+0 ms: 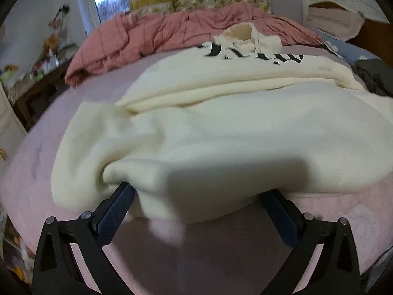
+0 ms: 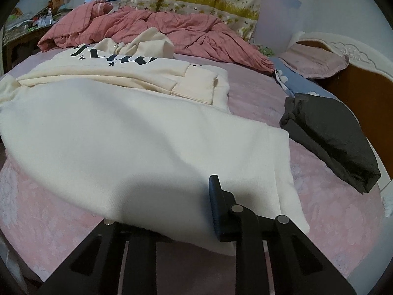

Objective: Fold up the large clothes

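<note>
A cream hoodie (image 1: 221,127) with black lettering lies on the pink bed sheet (image 1: 36,172), its sleeves folded across the front. Its near hem hangs lifted over both grippers. My left gripper (image 1: 199,196) has its jaws wide apart, with the hem draped over the fingertips (image 1: 118,206); a grip on the cloth does not show. In the right wrist view the hoodie (image 2: 137,137) covers my right gripper (image 2: 186,209). One blue-padded finger (image 2: 217,201) presses on the cloth and the other finger is hidden under it.
A rumpled red plaid duvet (image 1: 172,32) lies at the far side of the bed, also in the right wrist view (image 2: 157,29). A folded dark grey garment (image 2: 329,135) lies right of the hoodie. A wooden headboard (image 2: 363,83) and pillows (image 2: 316,61) stand right. A cluttered table (image 1: 36,78) stands left.
</note>
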The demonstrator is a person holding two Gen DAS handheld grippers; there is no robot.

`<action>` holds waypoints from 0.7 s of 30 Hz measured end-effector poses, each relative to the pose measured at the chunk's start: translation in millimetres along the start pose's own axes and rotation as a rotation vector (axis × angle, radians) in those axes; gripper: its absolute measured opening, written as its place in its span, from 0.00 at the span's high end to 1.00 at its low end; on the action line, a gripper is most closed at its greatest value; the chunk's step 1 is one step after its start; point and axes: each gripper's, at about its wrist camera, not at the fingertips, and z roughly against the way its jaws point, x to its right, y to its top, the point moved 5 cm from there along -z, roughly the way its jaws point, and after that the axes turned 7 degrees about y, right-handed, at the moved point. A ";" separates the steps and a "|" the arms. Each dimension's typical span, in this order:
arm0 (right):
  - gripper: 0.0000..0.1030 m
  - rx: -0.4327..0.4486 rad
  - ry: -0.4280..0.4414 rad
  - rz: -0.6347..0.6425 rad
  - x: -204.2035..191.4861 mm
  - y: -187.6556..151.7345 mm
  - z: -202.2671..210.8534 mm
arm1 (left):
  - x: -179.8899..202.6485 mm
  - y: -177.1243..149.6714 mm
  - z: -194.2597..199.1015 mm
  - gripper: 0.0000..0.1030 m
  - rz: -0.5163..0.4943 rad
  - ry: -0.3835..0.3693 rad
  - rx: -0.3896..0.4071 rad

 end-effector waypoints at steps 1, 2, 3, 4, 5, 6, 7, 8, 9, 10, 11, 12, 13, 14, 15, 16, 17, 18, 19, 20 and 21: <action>0.78 0.001 0.000 0.002 -0.2 0.0 0.1 | -0.2 0.8 2.6 0.00 -0.006 0.005 0.017; 0.78 0.002 0.000 0.009 -0.1 0.0 0.3 | -1.6 0.4 5.4 0.01 -0.012 0.008 0.026; 0.78 0.003 0.001 0.013 0.0 0.0 0.4 | -2.1 -1.5 8.1 0.05 -0.032 0.018 0.025; 0.78 0.004 0.007 0.017 0.7 0.1 1.1 | -1.3 -3.4 10.4 0.09 -0.064 0.025 0.016; 0.78 0.004 0.013 0.015 1.6 0.0 1.7 | 0.6 -6.3 15.1 0.10 -0.127 0.020 0.011; 0.78 0.004 0.022 0.009 3.1 -0.6 2.4 | 2.6 -8.0 17.6 0.10 -0.190 0.011 0.011; 0.78 0.003 0.027 0.007 3.5 -1.1 2.6 | 4.9 -10.6 20.5 0.10 -0.286 0.010 0.012; 0.78 0.003 0.026 0.014 2.9 -1.4 2.7 | 6.2 -13.3 22.8 0.10 -0.407 0.036 0.024; 0.78 0.002 0.018 0.027 1.3 -1.7 2.4 | 5.3 -15.7 22.7 0.10 -0.501 0.071 0.031; 0.78 0.002 0.012 0.033 0.5 -1.6 2.2 | 2.4 -17.8 20.9 0.10 -0.559 0.086 0.018; 0.78 -0.001 0.006 0.038 -0.4 -1.4 1.9 | -2.2 -19.3 19.2 0.10 -0.603 0.079 -0.004; 0.78 -0.004 0.004 0.035 -0.4 -1.0 1.8 | -6.1 -19.9 18.9 0.10 -0.629 0.068 -0.010; 0.78 -0.007 0.008 0.027 0.2 -0.5 1.9 | -10.4 -20.6 18.5 0.10 -0.664 0.073 -0.009; 0.78 -0.009 0.012 0.020 1.1 -0.2 1.7 | -15.4 -20.9 15.7 0.10 -0.700 0.115 -0.003; 0.78 -0.012 0.021 0.006 2.8 0.4 1.7 | -19.2 -20.5 12.5 0.10 -0.725 0.157 0.008; 0.78 -0.013 0.023 0.001 3.2 0.5 1.8 | -23.7 -19.4 8.7 0.10 -0.742 0.194 0.022; 0.78 -0.014 0.022 0.001 2.9 0.5 1.9 | -28.1 -17.5 4.3 0.10 -0.742 0.225 0.036; 0.78 -0.013 0.019 0.007 3.8 0.7 1.7 | -32.0 -15.1 -0.8 0.10 -0.734 0.260 0.059; 0.78 -0.013 0.015 0.013 3.7 0.6 1.5 | -34.1 -13.9 -5.3 0.12 -0.724 0.273 0.093; 0.78 -0.012 0.011 0.019 3.5 0.4 1.3 | -34.0 -15.0 -8.5 0.14 -0.717 0.250 0.123; 0.78 -0.011 0.011 0.021 3.3 0.3 1.3 | -32.0 -16.6 -9.2 0.21 -0.714 0.222 0.152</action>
